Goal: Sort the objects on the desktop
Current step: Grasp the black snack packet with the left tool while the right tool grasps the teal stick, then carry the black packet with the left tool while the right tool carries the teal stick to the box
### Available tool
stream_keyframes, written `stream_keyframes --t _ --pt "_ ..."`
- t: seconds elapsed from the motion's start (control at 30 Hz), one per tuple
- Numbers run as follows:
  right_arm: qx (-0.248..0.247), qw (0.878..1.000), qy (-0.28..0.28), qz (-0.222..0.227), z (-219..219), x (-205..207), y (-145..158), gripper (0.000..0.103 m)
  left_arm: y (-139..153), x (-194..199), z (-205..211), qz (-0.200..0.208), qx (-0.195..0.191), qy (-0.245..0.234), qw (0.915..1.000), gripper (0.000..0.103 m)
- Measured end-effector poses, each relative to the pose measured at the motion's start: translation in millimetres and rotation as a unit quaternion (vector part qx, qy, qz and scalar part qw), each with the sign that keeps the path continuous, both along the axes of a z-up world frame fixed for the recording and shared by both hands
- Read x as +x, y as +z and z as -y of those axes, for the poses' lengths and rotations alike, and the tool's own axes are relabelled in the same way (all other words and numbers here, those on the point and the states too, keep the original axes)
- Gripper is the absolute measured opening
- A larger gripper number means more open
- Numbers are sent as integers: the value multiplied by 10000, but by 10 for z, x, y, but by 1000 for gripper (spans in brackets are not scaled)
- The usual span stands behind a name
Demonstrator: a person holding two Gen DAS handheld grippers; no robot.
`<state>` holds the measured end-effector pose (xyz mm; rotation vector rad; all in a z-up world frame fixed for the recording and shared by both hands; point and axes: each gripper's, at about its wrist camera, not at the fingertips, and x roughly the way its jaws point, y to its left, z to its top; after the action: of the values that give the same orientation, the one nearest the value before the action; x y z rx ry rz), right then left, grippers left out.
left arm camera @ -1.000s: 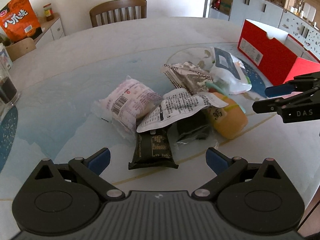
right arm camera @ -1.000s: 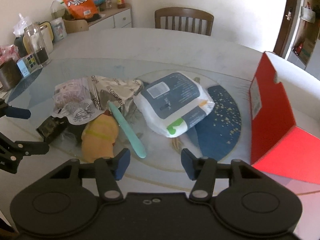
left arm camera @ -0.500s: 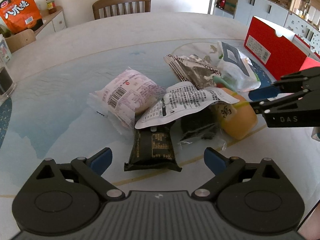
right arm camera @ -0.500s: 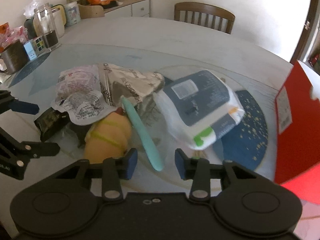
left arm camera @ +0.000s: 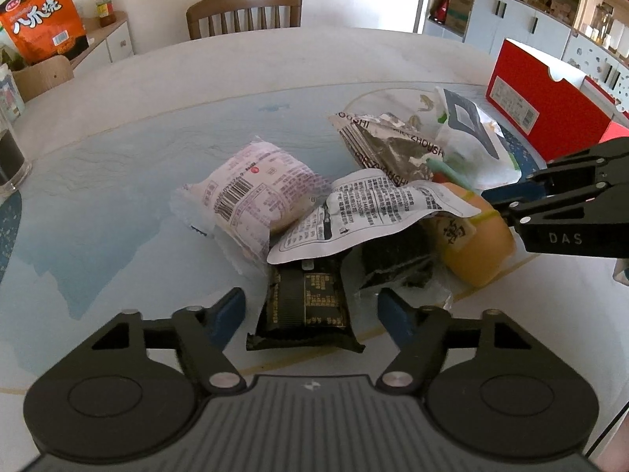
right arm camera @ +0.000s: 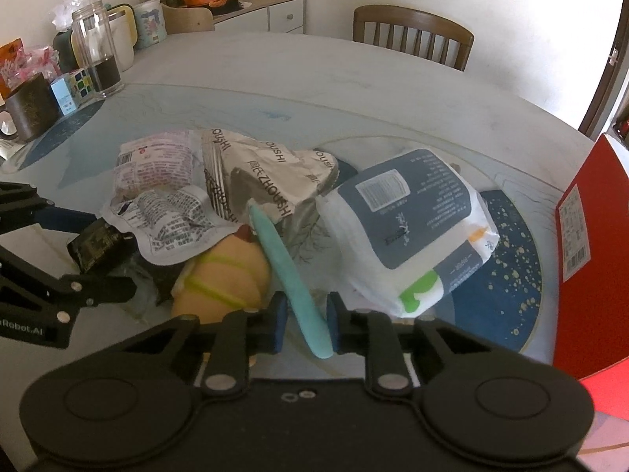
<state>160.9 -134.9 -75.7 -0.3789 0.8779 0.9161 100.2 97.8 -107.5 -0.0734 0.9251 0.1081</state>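
Note:
A heap of packets lies mid-table. My right gripper [right arm camera: 302,320] has its jaws closed around the near end of a long teal stick [right arm camera: 289,275], which slants up over the heap. Beside it lie a yellow plush toy [right arm camera: 224,279], a silver wrapper [right arm camera: 271,169] and a white-and-navy tissue pack [right arm camera: 412,224]. My left gripper [left arm camera: 310,316] is open, its fingers either side of a black snack bar [left arm camera: 306,310]. A pink bun packet [left arm camera: 251,196] and a white printed wrapper [left arm camera: 373,208] lie behind it.
A red open box [left arm camera: 546,106] stands at the right edge of the table. Jars, a mug and small boxes [right arm camera: 59,90] crowd the far left. A wooden chair [left arm camera: 243,11] stands behind the round table [left arm camera: 275,63]. An orange snack bag [left arm camera: 39,15] sits on a sideboard.
My right gripper moved left and forward to the teal stick and closed from wide open onto it. My left gripper came nearer the black bar and narrowed a little.

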Motion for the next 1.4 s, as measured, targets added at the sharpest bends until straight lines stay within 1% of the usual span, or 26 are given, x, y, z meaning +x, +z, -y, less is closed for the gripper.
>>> stream_keyframes --t 0.07,0.1,0.17,0.2,0.4,0.8,0.97,1.17,1.4 --pt "9 10000 2 -13 -6 -5 -1 19 5 1 -3 1 -11 -2 10000 60" --pt "15 10000 2 -19 -3 -1 0 18 9 1 -2 8 -8 -2 10000 54" --pt "25 10000 1 -27 -5 -2 6 16 19 3 -9 6 -28 7 10000 48" --pt "22 10000 -12 -33 -9 -5 7 15 23 3 -18 8 -56 13 10000 44" --pt "-8 10000 -16 -87 13 -7 34 10 75 -26 -7 -2 -35 -46 10000 40" --pt "131 9997 -185 -132 195 -62 145 10 247 -273 -31 63 -215 -144 9996 34" --pt "163 9992 -334 -140 320 -95 209 10 313 -339 -48 81 -308 -160 9994 34" --pt "213 9986 -463 -162 437 -152 305 10 465 -452 -18 251 -355 -280 9987 34" --pt "254 9978 -600 -135 566 -220 446 10 668 -489 3 518 -406 -370 9971 34"
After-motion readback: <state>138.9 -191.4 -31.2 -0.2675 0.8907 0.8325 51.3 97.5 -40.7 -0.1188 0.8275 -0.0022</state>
